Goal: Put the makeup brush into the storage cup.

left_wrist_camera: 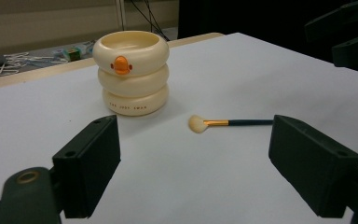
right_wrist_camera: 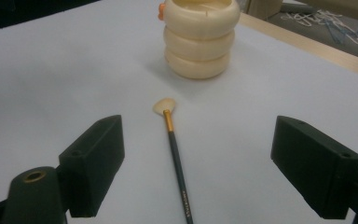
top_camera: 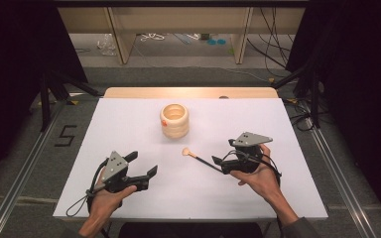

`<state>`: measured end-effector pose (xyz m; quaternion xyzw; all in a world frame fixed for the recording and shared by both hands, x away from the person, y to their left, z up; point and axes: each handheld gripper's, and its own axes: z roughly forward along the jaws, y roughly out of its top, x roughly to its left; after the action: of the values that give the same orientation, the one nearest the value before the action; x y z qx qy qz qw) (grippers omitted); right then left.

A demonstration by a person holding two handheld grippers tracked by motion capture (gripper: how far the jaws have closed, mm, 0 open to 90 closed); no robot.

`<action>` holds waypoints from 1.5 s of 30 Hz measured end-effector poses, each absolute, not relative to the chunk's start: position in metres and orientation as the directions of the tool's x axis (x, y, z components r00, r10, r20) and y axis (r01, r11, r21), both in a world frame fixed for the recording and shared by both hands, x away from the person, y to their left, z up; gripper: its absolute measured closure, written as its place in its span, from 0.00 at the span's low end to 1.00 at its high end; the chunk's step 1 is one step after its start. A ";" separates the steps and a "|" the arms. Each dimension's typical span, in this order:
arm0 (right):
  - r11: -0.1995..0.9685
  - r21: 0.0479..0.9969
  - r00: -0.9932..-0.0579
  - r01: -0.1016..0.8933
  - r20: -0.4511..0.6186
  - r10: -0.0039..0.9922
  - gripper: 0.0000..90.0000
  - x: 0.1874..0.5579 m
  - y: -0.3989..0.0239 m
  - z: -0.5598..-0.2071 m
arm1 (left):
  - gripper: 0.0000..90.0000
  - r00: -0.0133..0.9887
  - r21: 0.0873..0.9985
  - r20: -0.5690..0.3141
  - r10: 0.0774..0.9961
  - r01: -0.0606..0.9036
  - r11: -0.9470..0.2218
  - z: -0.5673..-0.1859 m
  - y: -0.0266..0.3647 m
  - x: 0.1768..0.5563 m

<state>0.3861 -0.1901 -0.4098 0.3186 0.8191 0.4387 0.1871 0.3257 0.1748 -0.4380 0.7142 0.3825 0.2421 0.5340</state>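
Two grippers rest low over the desk's near half in the high view: the left gripper (top_camera: pixel 141 165) near the near-left corner, jaws wide, and the right gripper (top_camera: pixel 219 159) toward the right edge, jaws wide around the brush (top_camera: pixel 197 157) handle's end. The cup (top_camera: pixel 174 120) stands mid-desk, nearer the far edge. In the left gripper view, the brush (left_wrist_camera: pixel 223 123) lies flat beside the cup (left_wrist_camera: pixel 131 73), apart from it. In the right gripper view, the brush (right_wrist_camera: pixel 173 149) lies between the wide jaws, untouched, bristles toward the cup (right_wrist_camera: pixel 200 37).
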 end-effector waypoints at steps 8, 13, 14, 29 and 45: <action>0.470 0.780 -0.751 0.413 0.000 0.661 0.23 0.403 -0.176 -0.412 | 0.18 0.591 0.946 -0.063 0.804 0.292 -0.141 -0.439 0.174 0.328; 0.494 0.758 -0.759 0.426 0.002 0.651 0.24 0.411 -0.166 -0.410 | 0.18 0.591 0.946 -0.069 0.804 0.294 -0.135 -0.439 0.173 0.329; 0.508 0.752 -0.767 0.420 -0.005 0.642 0.25 0.414 -0.162 -0.410 | 0.18 0.593 0.946 -0.068 0.803 0.293 -0.136 -0.439 0.173 0.329; 0.592 0.680 -0.796 0.432 -0.021 0.605 0.29 0.431 -0.147 -0.421 | 0.18 0.602 0.944 -0.068 0.796 0.296 -0.143 -0.440 0.171 0.330; 0.708 0.544 -0.840 0.451 -0.008 0.542 0.35 0.456 -0.122 -0.433 | 0.18 0.601 0.945 -0.069 0.796 0.295 -0.141 -0.439 0.171 0.329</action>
<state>0.4556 -0.1219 -0.4328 0.2700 0.9202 0.2708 0.0839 0.3292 0.1708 -0.4389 0.7179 0.3798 0.2347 0.5340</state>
